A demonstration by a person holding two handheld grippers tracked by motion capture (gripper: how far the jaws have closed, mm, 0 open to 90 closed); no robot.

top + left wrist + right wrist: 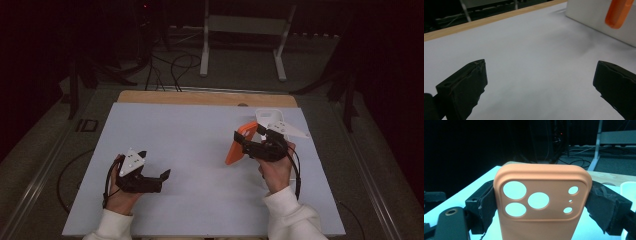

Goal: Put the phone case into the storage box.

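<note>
Phone case: one orange phone case (541, 202), gripped by its two long edges near the camera end; in the high view it (239, 145) slants down from the right gripper toward 7 o'clock, its lower end at or just above the table.
Case cutouts: six in the right gripper view, three large round holes toward 9 o'clock and three small ones toward 3 o'clock.
Right gripper: one, the right gripper (246, 141), at about 3 o'clock on the table, its two pads pinching the phone case from either side.
Left gripper: one, the left gripper (164, 176), at about 8 o'clock on the table, jaws spread wide with bare table between them.
Hands: two, each in a white sleeve, entering from 6 o'clock.
White object: one white object (267, 118), just beyond the right gripper toward 12 o'clock; what it is cannot be told.
Table: one table (200, 135) with a pale top and a wooden strip along its far edge.
</note>
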